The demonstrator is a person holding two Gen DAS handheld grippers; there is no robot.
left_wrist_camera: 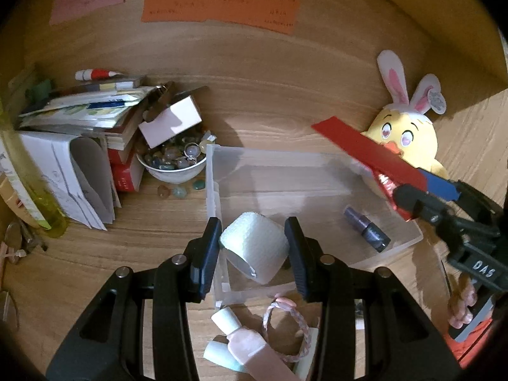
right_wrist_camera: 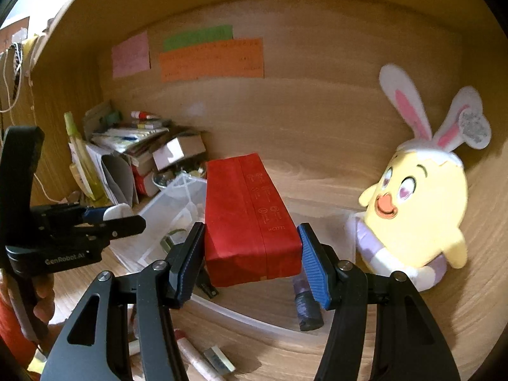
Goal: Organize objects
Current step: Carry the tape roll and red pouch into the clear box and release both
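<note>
Hanging over a clear plastic bin [left_wrist_camera: 317, 171], two things are carried at once. The left gripper [left_wrist_camera: 254, 247] is clamped on a white roll of tape [left_wrist_camera: 255, 247], one pad pressing each side of it, above the bin's near left corner. The right gripper [right_wrist_camera: 250, 254] is clamped on a red packet [right_wrist_camera: 247, 216], a long flat pack with small print along one face, squeezed between its black pad and its blue pad; in the left wrist view the same packet juts out over the bin's far right edge.

Inside the bin, a dark purple bottle [left_wrist_camera: 366, 228] lies on its side near the right wall.

Just in front of the bin, on the wooden desk [left_wrist_camera: 270, 89], lie a pale pink bottle [left_wrist_camera: 250, 346] with a white cap and a pink braided hair tie [left_wrist_camera: 287, 327].

Behind the bin on the right, a yellow chick plush [right_wrist_camera: 416, 209] with rabbit ears leans against the back panel. To the left, a white bowl of coloured stones [left_wrist_camera: 173, 162] sits beside a messy pile of books and papers [left_wrist_camera: 79, 120]. Pink, green and orange notes [left_wrist_camera: 219, 6] are stuck on the back panel.
</note>
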